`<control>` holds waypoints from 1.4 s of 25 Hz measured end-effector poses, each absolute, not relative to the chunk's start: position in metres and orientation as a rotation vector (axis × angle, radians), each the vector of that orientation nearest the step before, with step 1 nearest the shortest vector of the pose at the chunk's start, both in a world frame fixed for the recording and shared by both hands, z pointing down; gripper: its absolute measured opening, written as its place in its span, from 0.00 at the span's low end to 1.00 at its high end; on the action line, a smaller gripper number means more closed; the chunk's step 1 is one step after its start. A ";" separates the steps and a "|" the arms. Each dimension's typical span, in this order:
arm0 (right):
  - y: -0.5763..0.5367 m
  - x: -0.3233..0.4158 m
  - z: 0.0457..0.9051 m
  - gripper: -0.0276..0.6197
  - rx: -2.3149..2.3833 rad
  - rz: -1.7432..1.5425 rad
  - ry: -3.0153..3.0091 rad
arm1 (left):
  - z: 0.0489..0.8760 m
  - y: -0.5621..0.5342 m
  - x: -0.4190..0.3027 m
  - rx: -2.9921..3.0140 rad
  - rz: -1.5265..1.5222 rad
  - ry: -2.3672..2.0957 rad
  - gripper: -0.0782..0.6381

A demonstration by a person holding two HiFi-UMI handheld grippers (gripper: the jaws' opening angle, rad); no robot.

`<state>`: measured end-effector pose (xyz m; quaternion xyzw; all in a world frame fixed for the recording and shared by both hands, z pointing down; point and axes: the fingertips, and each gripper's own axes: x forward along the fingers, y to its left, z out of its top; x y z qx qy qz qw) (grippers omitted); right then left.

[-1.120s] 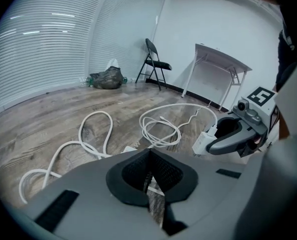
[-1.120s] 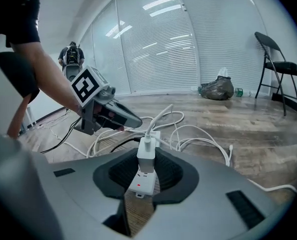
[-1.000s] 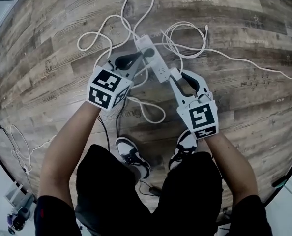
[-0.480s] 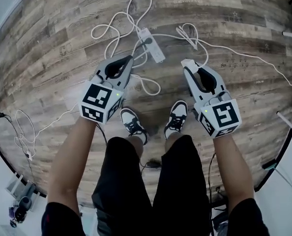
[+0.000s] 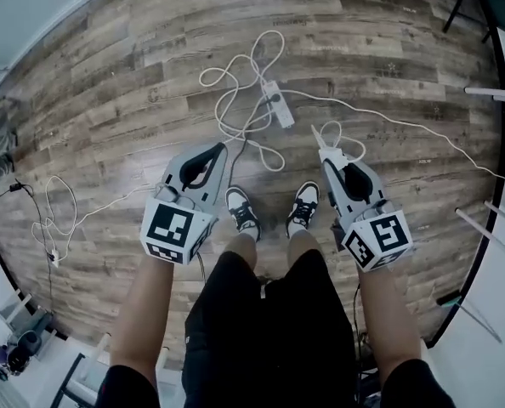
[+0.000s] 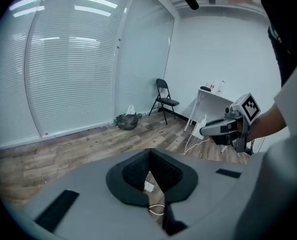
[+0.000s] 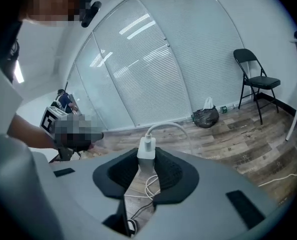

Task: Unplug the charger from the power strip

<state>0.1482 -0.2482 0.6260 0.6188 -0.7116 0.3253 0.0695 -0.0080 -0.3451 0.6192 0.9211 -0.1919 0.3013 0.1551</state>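
The white power strip lies on the wood floor, far below both grippers, with its own cords looped round it. My right gripper is shut on the white charger, clear of the strip. In the right gripper view the charger stands upright between the black pads, and its cable arches off its top. That cable trails away to the right across the floor. My left gripper is shut and empty, level with the right one; its tips meet, and the strip shows small below them.
The person's two shoes stand between the grippers. More white cable lies at the far left. A black folding chair, a dark bag and a white table stand along the walls. Metal legs are at the right.
Both grippers have risen well up from the floor. The right one left the power strip with the charger in its jaws. The left one let go of the strip.
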 end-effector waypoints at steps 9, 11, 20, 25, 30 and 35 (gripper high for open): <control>-0.248 0.086 0.445 0.21 1.917 0.942 -2.230 | 0.425 -0.337 -0.072 2.680 0.690 -0.699 0.13; -0.248 0.076 0.404 0.21 1.938 0.890 -2.252 | 0.386 -0.333 -0.086 2.708 0.630 -0.727 0.13; -0.234 0.040 0.263 0.21 1.914 0.648 -2.376 | 0.259 -0.295 -0.127 2.753 0.481 -0.807 0.13; -0.207 0.048 0.208 0.21 1.849 0.544 -2.449 | 0.208 -0.263 -0.127 2.743 0.409 -0.897 0.13; -0.166 0.072 0.168 0.21 1.771 0.459 -2.492 | 0.166 -0.224 -0.101 2.774 0.356 -0.977 0.13; -0.127 0.099 0.149 0.21 1.707 0.409 -2.534 | 0.135 -0.178 -0.066 2.797 0.327 -1.027 0.13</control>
